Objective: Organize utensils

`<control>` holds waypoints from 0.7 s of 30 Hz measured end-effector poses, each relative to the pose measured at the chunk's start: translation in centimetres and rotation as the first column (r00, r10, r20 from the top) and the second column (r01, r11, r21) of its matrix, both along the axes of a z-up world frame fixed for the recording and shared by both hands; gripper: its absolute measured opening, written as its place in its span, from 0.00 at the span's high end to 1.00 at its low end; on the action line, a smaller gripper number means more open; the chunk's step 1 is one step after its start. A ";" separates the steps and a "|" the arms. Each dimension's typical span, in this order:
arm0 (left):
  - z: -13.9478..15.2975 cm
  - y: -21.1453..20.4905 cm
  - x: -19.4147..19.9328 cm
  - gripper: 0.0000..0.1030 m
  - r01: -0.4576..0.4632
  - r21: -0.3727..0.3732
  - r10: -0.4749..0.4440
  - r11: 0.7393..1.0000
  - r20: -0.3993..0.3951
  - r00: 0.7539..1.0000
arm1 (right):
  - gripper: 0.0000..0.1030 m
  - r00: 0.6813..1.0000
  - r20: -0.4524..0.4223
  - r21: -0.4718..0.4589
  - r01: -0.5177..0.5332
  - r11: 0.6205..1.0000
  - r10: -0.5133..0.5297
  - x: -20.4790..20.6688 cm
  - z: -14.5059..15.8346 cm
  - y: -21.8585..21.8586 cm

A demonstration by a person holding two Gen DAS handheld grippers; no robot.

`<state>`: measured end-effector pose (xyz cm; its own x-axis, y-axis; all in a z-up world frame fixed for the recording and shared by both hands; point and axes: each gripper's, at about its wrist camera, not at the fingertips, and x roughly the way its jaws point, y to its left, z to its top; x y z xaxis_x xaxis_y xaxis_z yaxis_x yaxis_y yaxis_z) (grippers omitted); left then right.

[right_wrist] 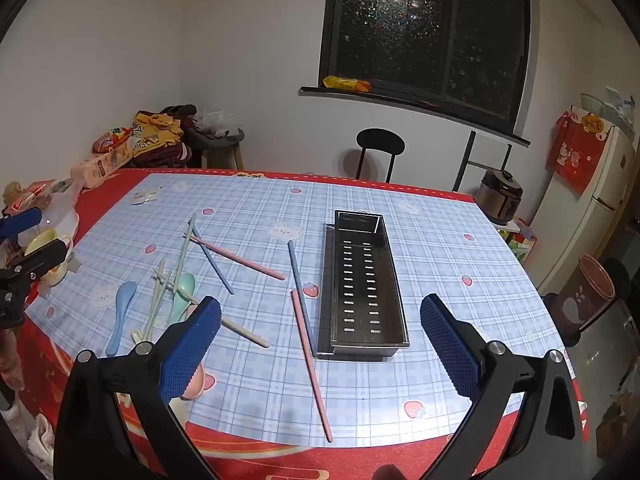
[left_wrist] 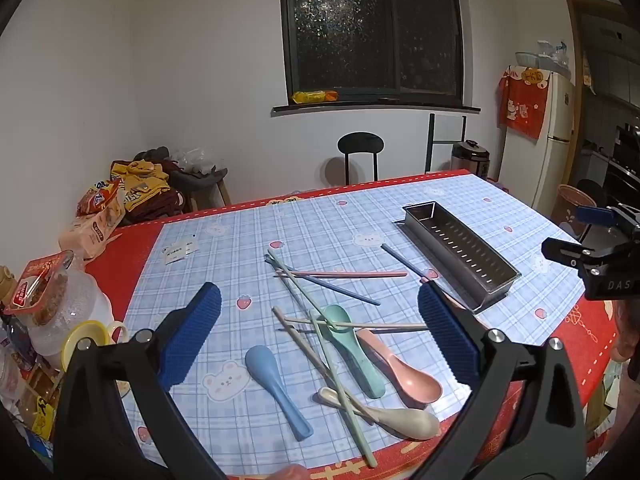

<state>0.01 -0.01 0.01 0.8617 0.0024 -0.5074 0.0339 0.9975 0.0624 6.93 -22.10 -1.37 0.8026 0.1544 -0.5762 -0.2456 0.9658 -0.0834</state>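
Note:
Several pastel spoons and chopsticks lie scattered on the blue checked mat. My left gripper [left_wrist: 320, 336] hovers open over a tangle: the blue spoon [left_wrist: 276, 388], green spoon [left_wrist: 348, 344], pink spoon [left_wrist: 400, 368] and cream spoon [left_wrist: 392, 416], crossed by green and cream chopsticks. The perforated metal tray [left_wrist: 494, 294] stands to the right with nothing in it. My right gripper [right_wrist: 320, 340] is open above the mat near the tray's [right_wrist: 362, 351] front end. A pink chopstick [right_wrist: 312, 368] and a blue chopstick [right_wrist: 298, 280] lie just left of the tray.
Snack packets, a frosted jug [left_wrist: 68, 308] and a yellow cup [left_wrist: 86, 340] crowd the table's left edge. A black stool [left_wrist: 360, 152], a rice cooker [right_wrist: 500, 196], a fridge [right_wrist: 600, 200] and a brown bin [right_wrist: 584, 300] stand beyond the table.

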 end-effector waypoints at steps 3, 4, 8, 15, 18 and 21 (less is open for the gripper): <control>0.0 0.1 0.1 0.05 0.004 -0.003 -0.004 1.000 0.000 1.000 | 0.05 1.000 0.001 0.000 0.003 1.000 -0.003 0.0 0.1 -0.1; 0.0 0.1 0.1 0.05 0.005 -0.004 -0.005 1.000 0.002 1.000 | 0.05 1.000 0.001 0.001 0.004 1.000 -0.004 0.0 0.1 -0.2; -0.1 0.2 0.2 0.05 0.004 0.003 -0.004 1.000 0.000 1.000 | 0.05 1.000 0.001 -0.002 0.008 1.000 -0.008 0.0 0.2 -0.2; 0.3 -0.5 -0.1 0.05 0.005 0.019 -0.005 1.000 0.003 1.000 | 0.05 1.000 0.003 0.006 0.009 1.000 -0.009 0.1 0.3 -0.5; 0.3 -0.5 -0.1 0.05 0.005 0.019 -0.005 1.000 0.003 1.000 | 0.05 1.000 0.004 0.004 0.006 1.000 -0.006 0.0 0.3 -0.4; 0.3 -0.5 -0.1 0.05 0.006 0.018 -0.007 1.000 0.002 1.000 | 0.05 1.000 0.003 -0.001 0.005 1.000 -0.005 0.0 0.2 -0.2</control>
<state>-0.07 -0.50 0.30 0.8629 0.0057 -0.5053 0.0403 0.9960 0.0800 6.95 -22.29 -1.18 0.8051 0.1503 -0.5738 -0.2408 0.9669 -0.0847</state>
